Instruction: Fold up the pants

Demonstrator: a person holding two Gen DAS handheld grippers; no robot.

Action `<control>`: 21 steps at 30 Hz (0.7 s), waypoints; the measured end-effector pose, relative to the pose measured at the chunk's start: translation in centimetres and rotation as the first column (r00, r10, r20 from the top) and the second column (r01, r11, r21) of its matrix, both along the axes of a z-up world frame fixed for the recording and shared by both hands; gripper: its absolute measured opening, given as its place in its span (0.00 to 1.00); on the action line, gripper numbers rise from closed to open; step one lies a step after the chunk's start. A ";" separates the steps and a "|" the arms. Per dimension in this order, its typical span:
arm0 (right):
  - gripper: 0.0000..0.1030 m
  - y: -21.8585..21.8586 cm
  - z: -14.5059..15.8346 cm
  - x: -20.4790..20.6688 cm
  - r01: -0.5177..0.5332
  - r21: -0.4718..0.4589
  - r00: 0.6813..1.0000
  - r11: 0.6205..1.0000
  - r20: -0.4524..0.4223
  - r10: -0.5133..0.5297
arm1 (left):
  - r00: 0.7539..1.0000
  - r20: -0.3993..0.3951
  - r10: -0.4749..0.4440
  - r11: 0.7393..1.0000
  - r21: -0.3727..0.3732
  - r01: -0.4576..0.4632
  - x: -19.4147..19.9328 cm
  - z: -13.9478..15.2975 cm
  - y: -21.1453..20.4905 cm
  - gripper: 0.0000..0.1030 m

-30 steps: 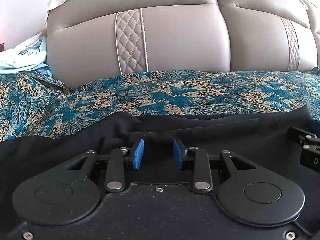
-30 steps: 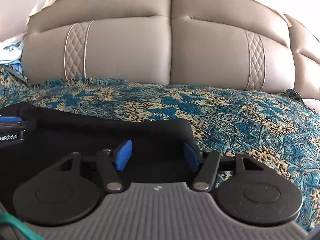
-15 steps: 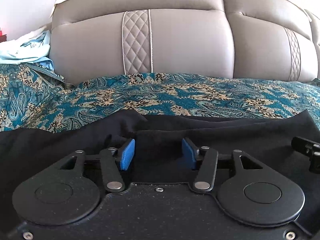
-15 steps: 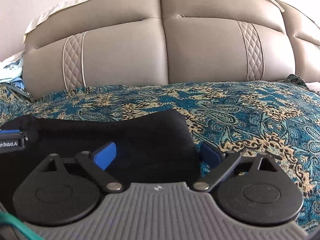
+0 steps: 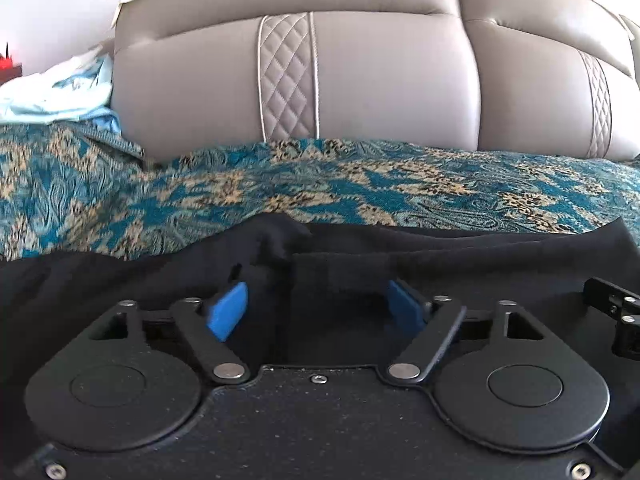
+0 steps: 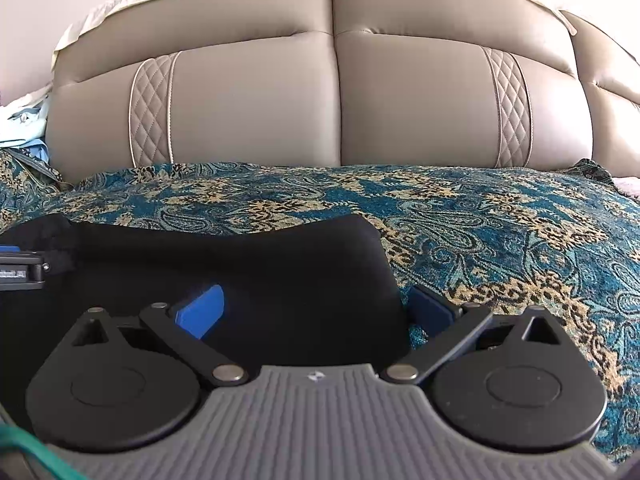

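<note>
Your left gripper (image 5: 316, 306) and right gripper (image 6: 316, 308) hover with jaws wide over the black pants (image 6: 280, 264) lying on the near bed (image 6: 500, 220). Fold just laid; next, probably regrasp an edge.

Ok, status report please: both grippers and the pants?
Left gripper open, over pants. Right gripper open at pants' right edge. Pants flat on bedspread. Nothing in the way.

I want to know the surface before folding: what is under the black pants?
The black pants lie on a teal paisley bedspread, which shows beyond their far and right edges. The part directly beneath the pants is covered, so anything there cannot be seen.
</note>
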State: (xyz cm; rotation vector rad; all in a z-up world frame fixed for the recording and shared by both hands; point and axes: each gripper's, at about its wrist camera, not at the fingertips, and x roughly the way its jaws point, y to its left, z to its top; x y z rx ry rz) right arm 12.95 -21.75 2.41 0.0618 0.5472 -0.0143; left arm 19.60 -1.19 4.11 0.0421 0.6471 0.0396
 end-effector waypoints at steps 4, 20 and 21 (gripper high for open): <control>1.00 0.3 0.1 -0.1 0.018 -0.025 1.000 1.000 0.006 -0.018 | 1.000 -0.020 0.011 1.000 -0.011 -0.011 -0.8 0.5 0.9 0.79; 1.00 4.3 3.2 -4.4 -0.088 0.001 0.985 0.996 0.147 0.086 | 0.993 0.045 0.114 0.992 -0.067 -0.111 -8.4 3.9 8.9 0.93; 1.00 5.1 3.2 -4.5 -0.112 -0.010 0.983 0.994 0.144 0.113 | 0.990 0.044 0.131 0.989 -0.073 -0.128 -8.8 3.9 9.7 0.93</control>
